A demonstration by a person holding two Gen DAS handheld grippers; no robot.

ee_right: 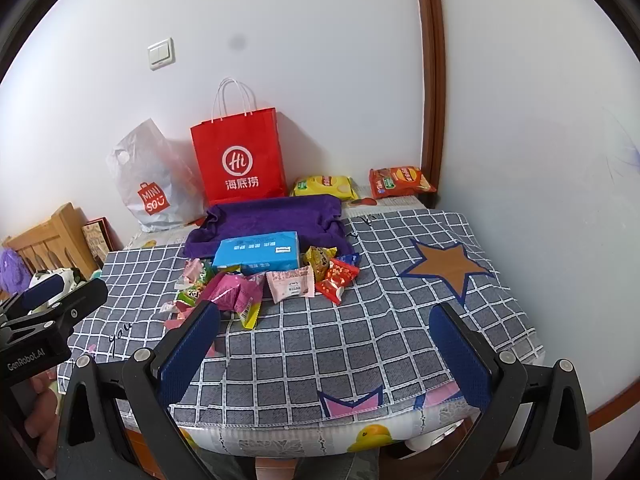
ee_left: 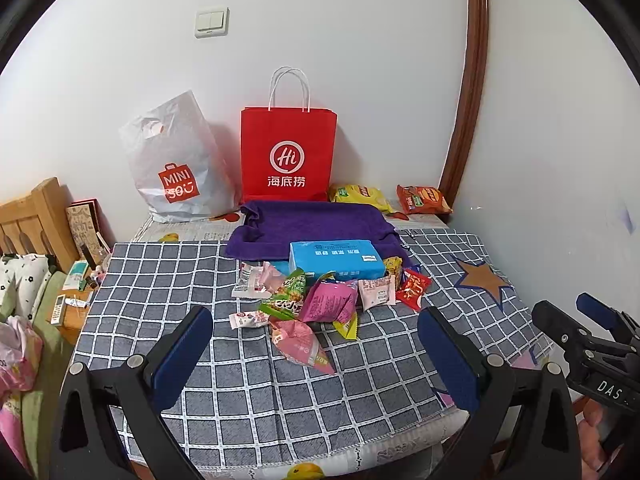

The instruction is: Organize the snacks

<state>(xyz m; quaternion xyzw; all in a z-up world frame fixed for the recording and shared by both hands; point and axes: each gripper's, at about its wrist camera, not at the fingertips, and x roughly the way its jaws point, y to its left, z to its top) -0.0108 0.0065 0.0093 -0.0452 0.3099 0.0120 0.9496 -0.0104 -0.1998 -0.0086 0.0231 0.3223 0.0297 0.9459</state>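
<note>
Both the left gripper (ee_left: 316,356) and right gripper (ee_right: 326,350) hang spread wide and empty short of the snack heap (ee_left: 320,300) ahead, whose slick, overlapping wrappers may slip or lift together.

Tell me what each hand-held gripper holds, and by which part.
Nothing. The left hand-held gripper and right hand-held gripper are both open and empty, short of the snack pile.

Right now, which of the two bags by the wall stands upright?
The red paper bag, handles up and square. The white plastic bag beside it slumps crumpled.
</note>
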